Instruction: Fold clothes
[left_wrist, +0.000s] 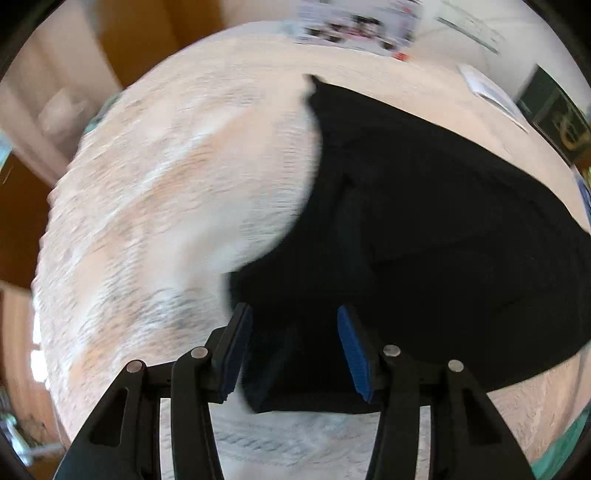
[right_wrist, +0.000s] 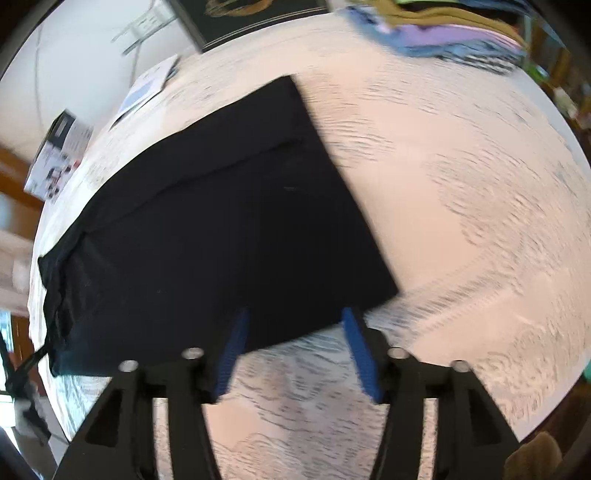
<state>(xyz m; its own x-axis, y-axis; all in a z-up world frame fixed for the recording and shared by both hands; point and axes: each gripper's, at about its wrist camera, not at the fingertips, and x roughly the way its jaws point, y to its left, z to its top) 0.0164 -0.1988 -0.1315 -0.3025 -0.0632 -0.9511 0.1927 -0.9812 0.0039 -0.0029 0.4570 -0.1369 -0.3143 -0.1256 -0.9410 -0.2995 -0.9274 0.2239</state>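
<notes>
One black garment is lying folded flat on the pale lace tablecloth. The left gripper is hovering over its near edge with fingers spread wide, and the right gripper is gaping equally wide at its near corner, gripping nothing.

At the bottom of the left wrist view, the left claw is matte black plastic: two angled linkage arms per side with triangular cut-outs and round silver pivot pins. Its fingers carry ribbed blue pads. The right claw at the bottom of its view looks the same, with blue ribbed pads.
</notes>
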